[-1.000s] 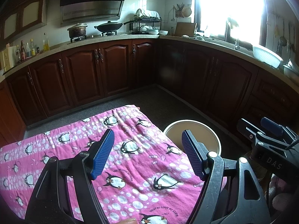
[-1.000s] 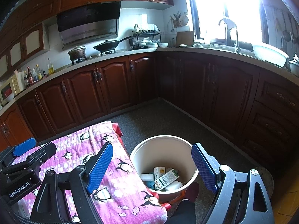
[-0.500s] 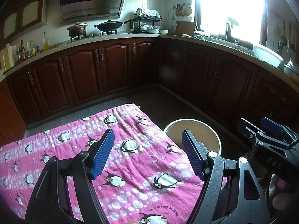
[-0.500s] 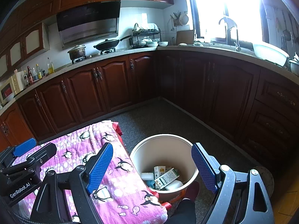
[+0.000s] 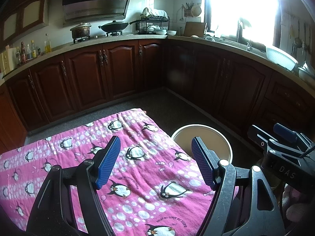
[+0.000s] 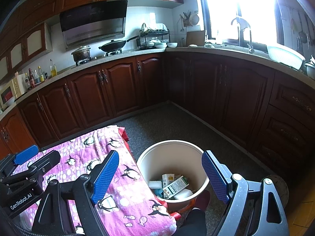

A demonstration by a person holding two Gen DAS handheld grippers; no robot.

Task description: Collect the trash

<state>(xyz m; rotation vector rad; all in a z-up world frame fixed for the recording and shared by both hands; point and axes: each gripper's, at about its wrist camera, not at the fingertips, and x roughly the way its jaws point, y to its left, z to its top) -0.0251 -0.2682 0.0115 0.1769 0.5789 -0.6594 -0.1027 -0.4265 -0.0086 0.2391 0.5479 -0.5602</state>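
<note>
Cream bucket (image 6: 173, 157) with trash cartons (image 6: 174, 184) stands just below the right gripper (image 6: 160, 177), jaws spread, empty; left gripper (image 5: 155, 162) also spread over the pink cloth (image 5: 137, 177).

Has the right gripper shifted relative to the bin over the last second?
No. The right gripper frames the bin just as before, the bin's rim at the same spot between its blue pads.

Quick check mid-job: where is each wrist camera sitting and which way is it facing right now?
Left wrist: on the left gripper, angled down over the pink penguin cloth; right gripper at right edge.
Right wrist: on the right gripper, angled down at the bucket holding cartons; a dark sleeve below.
Shared: cloth, bucket, kitchen cabinets.
</note>
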